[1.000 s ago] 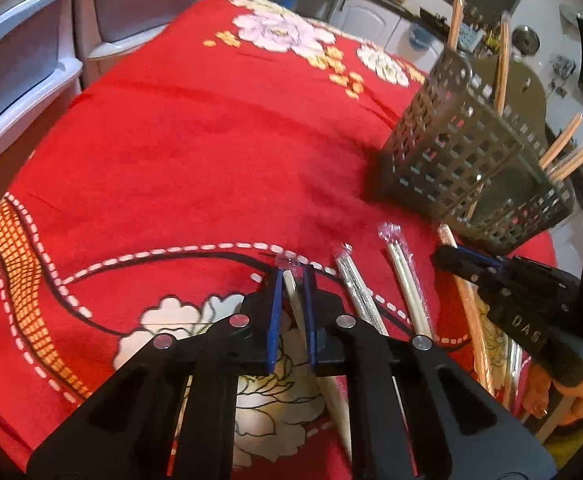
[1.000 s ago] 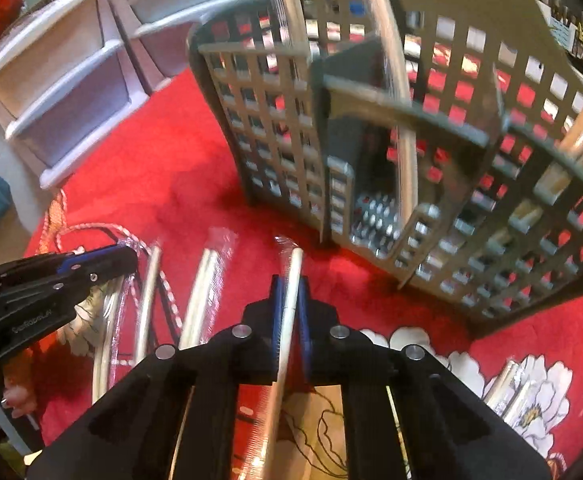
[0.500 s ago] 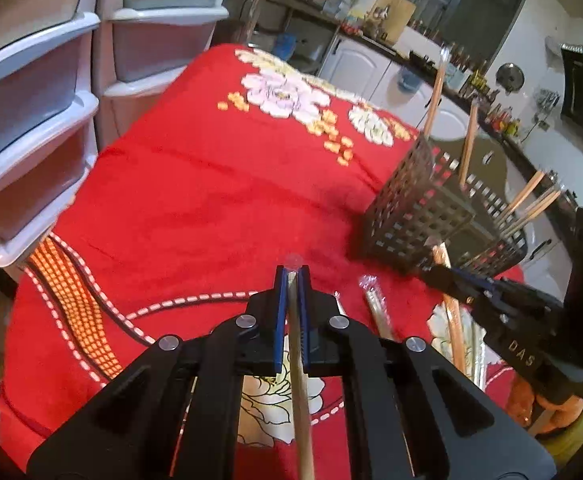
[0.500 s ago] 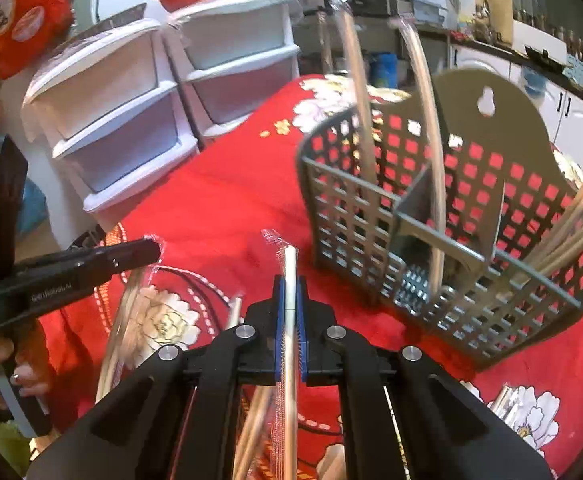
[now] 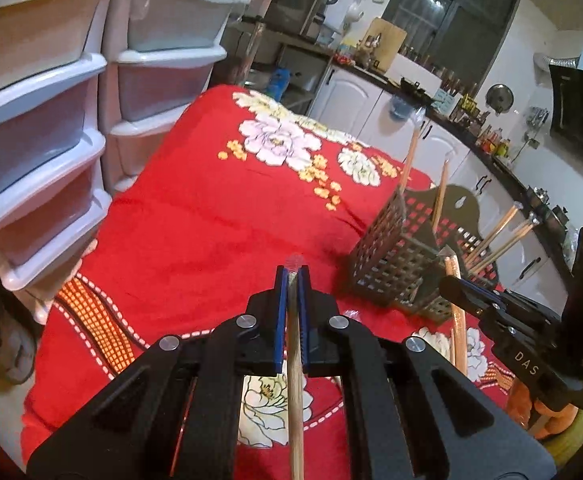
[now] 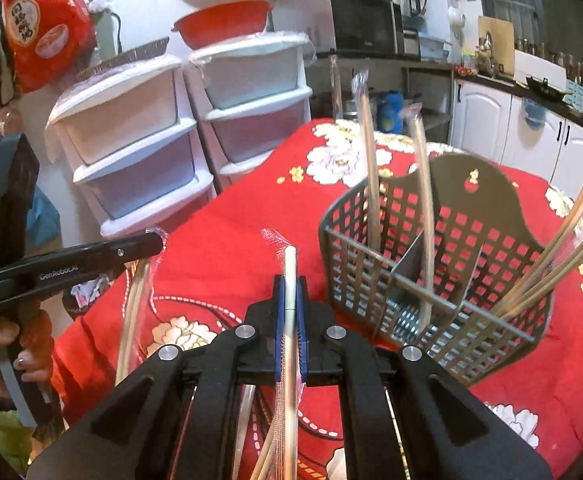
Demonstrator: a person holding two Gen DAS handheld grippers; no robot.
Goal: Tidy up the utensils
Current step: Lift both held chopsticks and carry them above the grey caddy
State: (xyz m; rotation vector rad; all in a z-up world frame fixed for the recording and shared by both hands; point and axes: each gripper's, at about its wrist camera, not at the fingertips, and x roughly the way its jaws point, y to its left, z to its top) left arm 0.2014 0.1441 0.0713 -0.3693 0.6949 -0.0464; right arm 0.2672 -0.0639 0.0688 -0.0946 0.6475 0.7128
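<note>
My left gripper (image 5: 291,274) is shut on a wrapped pair of wooden chopsticks (image 5: 294,380) and holds it above the red floral tablecloth (image 5: 211,220). My right gripper (image 6: 290,282) is shut on another wrapped pair of chopsticks (image 6: 290,320), also clear of the cloth. The grey lattice utensil basket (image 6: 431,280) stands just ahead and right of it, with several wrapped chopsticks upright in its compartments. In the left wrist view the basket (image 5: 399,268) lies ahead to the right, with the right gripper (image 5: 449,284) in front of it. The left gripper (image 6: 151,242) shows at the left of the right wrist view.
White plastic drawer units (image 5: 51,140) stand against the table's left side. Kitchen cabinets and a cluttered counter (image 5: 451,120) run behind the table. A person's hand (image 6: 19,344) grips the left tool's handle. More wrapped chopsticks (image 6: 247,412) lie on the cloth under my right gripper.
Both grippers have risen from the cloth, each carrying its wrapped chopsticks, and now point less steeply down. The basket looks farther away and lower in both views.
</note>
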